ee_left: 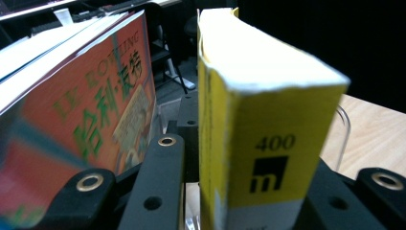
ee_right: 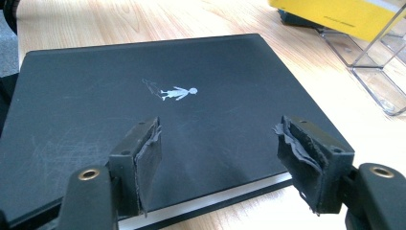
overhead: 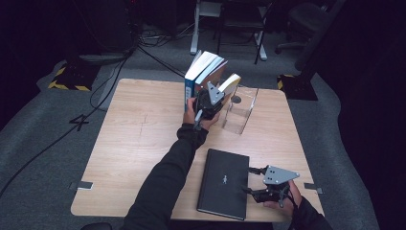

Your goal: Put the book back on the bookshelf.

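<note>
My left gripper (overhead: pixel 212 97) is shut on a thick yellow paperback (overhead: pixel 231 82) and holds it upright at the far middle of the table. In the left gripper view the yellow paperback (ee_left: pixel 268 120) sits between the black jaws of the left gripper (ee_left: pixel 246 160), right beside an orange-covered book (ee_left: pixel 81 110). A black hardcover book (overhead: pixel 224 183) with a small white figure lies flat near the front edge. My right gripper (overhead: pixel 249 180) stands open at its right side. In the right gripper view the worn pads of the right gripper (ee_right: pixel 220 148) hang just above the black book's (ee_right: pixel 143 96) near edge, gripping nothing.
Several books (overhead: pixel 203 69) lean upright together at the table's far edge. A clear acrylic stand (overhead: pixel 239 112) sits just right of the yellow paperback, and the clear stand (ee_right: pixel 378 72) has the yellow book (ee_right: pixel 335 12) above it. Chairs and cables lie beyond the wooden table (overhead: pixel 139 139).
</note>
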### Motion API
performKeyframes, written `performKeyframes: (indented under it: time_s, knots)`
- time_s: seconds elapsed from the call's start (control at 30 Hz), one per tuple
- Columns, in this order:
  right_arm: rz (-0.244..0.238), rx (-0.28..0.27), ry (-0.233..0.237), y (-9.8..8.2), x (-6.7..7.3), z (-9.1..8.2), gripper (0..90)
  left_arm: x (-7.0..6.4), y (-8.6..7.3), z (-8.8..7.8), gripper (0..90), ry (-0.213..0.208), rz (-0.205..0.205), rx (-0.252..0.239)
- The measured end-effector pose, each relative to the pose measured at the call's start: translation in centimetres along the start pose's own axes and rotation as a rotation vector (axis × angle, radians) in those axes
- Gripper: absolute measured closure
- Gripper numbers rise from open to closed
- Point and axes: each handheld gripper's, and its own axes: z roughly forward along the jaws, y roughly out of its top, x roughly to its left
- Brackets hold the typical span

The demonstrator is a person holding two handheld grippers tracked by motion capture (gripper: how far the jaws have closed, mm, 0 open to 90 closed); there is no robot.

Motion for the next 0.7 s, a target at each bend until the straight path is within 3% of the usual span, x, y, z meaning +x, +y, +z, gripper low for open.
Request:
performKeyframes:
  time_s: [0.17, 0.53, 0.7]
  knots:
    - [-0.003, 0.007, 0.006, 0.0, 0.0, 0.1, 32.2, -0.1, 0.4, 1.2, 74.9, -0.006, -0.011, -0.012]
    - [-0.002, 0.006, 0.018, -0.1, 0.1, 0.3, 32.2, -0.4, 0.8, 4.4, 74.8, 0.034, -0.052, -0.013]
    - [-0.011, 0.006, 0.005, 0.0, 0.1, 0.2, 32.9, -0.1, 0.6, 5.7, 74.8, 0.028, -0.099, -0.016]
